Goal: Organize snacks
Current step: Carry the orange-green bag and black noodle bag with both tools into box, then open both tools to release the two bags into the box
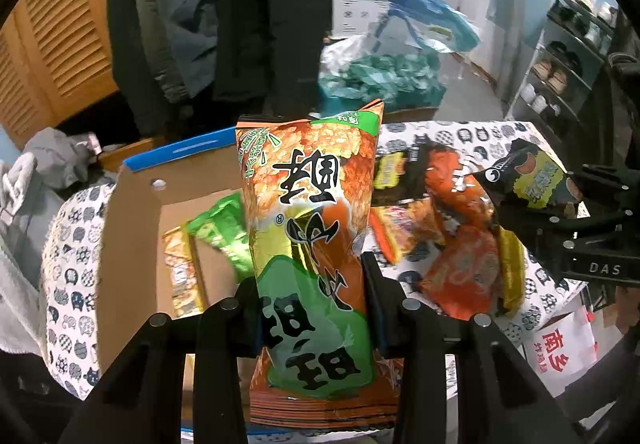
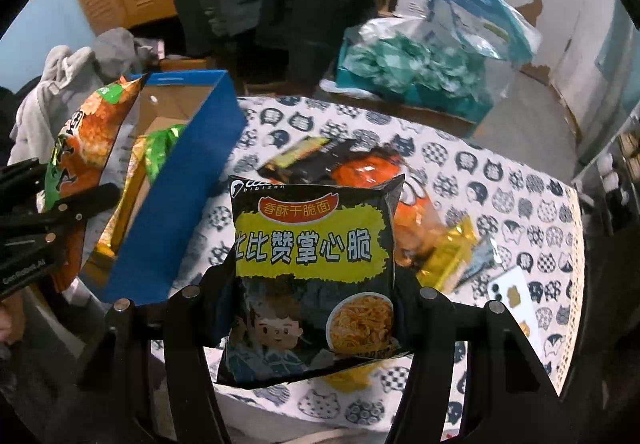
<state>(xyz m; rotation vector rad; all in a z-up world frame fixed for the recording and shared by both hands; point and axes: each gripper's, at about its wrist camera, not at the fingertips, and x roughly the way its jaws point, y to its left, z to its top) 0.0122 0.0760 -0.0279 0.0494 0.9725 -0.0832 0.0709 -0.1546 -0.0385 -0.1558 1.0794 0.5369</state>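
Left wrist view: left claw point(image 1: 310, 308) clamped on tall orange-and-green foil snack bag point(image 1: 308, 212), raised above open blue-rimmed cardboard box point(image 1: 132, 212) on cat-patterned counter point(image 1: 472, 134). Right wrist view: right claw point(image 2: 316, 308) gripping black-and-yellow noodle snack packet point(image 2: 312, 244), held above counter beside box.

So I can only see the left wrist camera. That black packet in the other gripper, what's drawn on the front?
Observer: The black packet shows a cartoon kid and a bowl of noodles.
Operator: Is it squeezed tight?
Observer: Yes, the right gripper has both fingers pressed on its sides.
Operator: What colour is the box outside?
Observer: The cardboard box has a blue outer wall.
Operator: Anything else on the table?
Observer: A white card lies near the tablecloth's right edge.
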